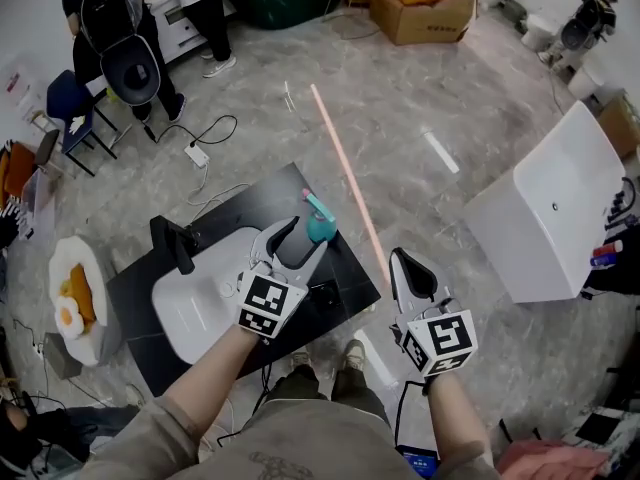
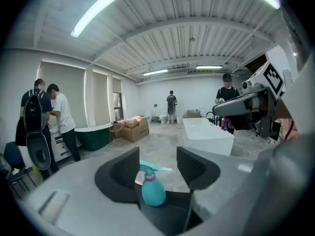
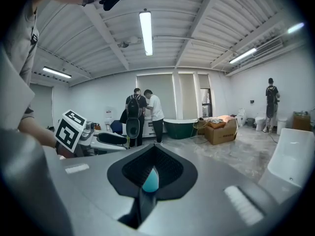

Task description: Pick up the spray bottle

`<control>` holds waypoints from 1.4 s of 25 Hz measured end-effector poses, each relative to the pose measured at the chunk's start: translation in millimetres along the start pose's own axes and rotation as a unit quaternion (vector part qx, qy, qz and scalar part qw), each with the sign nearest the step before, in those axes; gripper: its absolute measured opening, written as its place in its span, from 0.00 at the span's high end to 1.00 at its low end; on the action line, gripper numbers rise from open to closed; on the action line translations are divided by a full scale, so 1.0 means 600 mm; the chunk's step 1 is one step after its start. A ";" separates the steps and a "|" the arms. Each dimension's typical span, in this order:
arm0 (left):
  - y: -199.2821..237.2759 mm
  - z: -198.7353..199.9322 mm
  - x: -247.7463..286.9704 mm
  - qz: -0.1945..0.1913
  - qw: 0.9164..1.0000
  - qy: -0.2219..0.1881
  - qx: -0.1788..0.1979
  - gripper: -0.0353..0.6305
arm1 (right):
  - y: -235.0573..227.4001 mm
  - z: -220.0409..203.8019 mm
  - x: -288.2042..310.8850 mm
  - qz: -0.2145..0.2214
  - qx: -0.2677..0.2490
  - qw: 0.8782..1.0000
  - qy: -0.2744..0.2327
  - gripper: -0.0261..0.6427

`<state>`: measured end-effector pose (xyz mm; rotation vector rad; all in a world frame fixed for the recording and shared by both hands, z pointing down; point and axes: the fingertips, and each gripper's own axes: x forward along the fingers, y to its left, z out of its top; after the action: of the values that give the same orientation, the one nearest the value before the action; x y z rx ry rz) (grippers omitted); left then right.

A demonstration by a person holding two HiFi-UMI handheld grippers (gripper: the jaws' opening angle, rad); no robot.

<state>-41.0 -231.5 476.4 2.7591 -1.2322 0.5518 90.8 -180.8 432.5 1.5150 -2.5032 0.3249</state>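
A teal spray bottle (image 1: 319,225) with a pink collar stands upright near the far edge of a black table (image 1: 345,273). My left gripper (image 1: 305,236) is open right at it. In the left gripper view the spray bottle (image 2: 153,189) stands in the gap just beyond the gripper (image 2: 157,163), with no pad touching it. My right gripper (image 1: 410,271) hangs off the table's right side and holds nothing. In the right gripper view its jaws (image 3: 153,156) are closed together, and only a sliver of the spray bottle (image 3: 150,180) shows through the slit.
A white sink basin (image 1: 205,293) with a black faucet (image 1: 175,245) lies on the table left of the bottle. A white bathtub (image 1: 550,208) stands to the right, and a long pink rod (image 1: 345,168) lies on the floor. People stand at the back left (image 1: 200,8), and a cardboard box (image 1: 420,10) sits at the back.
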 end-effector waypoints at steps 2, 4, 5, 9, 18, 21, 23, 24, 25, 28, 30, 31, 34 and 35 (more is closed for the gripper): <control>0.006 -0.021 0.021 -0.002 1.000 0.012 -0.005 0.62 | -0.006 -0.014 0.017 0.002 0.004 1.000 0.010 0.92; 0.013 -0.041 0.042 -0.003 1.000 0.024 -0.010 0.62 | -0.013 -0.029 0.034 0.003 0.008 1.000 0.020 0.92; 0.015 -0.052 0.052 -0.002 0.999 0.030 -0.014 0.62 | -0.016 -0.037 0.041 0.003 0.010 1.000 0.025 0.92; 0.020 -0.096 0.087 -0.003 0.998 0.061 -0.025 0.62 | -0.030 -0.071 0.063 0.000 0.017 0.999 0.048 0.92; 0.024 -0.156 0.147 -0.012 0.994 0.103 -0.034 0.62 | -0.043 -0.125 0.077 -0.007 0.036 0.996 0.080 0.92; 0.025 -0.164 0.161 -0.011 0.993 0.108 -0.035 0.62 | -0.048 -0.136 0.075 -0.010 0.039 0.995 0.086 0.92; 0.028 -0.166 0.168 -0.010 0.993 0.110 -0.032 0.62 | -0.051 -0.140 0.074 -0.013 0.042 0.995 0.089 0.92; 0.029 -0.166 0.171 -0.009 0.993 0.110 -0.030 0.62 | -0.052 -0.141 0.074 -0.014 0.043 0.995 0.090 0.92; 0.031 -0.167 0.173 -0.008 0.993 0.110 -0.028 0.63 | -0.052 -0.142 0.073 -0.015 0.044 0.995 0.090 0.92; 0.033 -0.169 0.174 -0.002 0.993 0.111 -0.025 0.71 | -0.052 -0.147 0.069 -0.016 0.045 0.995 0.092 0.92; 0.034 -0.169 0.173 -0.001 0.993 0.112 -0.024 0.72 | -0.052 -0.149 0.066 -0.015 0.044 0.995 0.092 0.92; 0.036 -0.167 0.172 0.001 0.994 0.111 -0.023 0.72 | -0.051 -0.148 0.065 -0.015 0.044 0.995 0.092 0.92; 0.039 -0.152 0.163 0.008 0.995 0.100 -0.021 0.73 | -0.051 -0.137 0.058 -0.015 0.041 0.995 0.089 0.92; 0.039 -0.143 0.158 0.009 0.995 0.095 -0.020 0.73 | -0.051 -0.131 0.055 -0.015 0.039 0.995 0.086 0.92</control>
<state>-25.0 -296.6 588.1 2.5939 -1.2118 0.7609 107.2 -199.7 519.4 1.4809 -2.3576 0.5306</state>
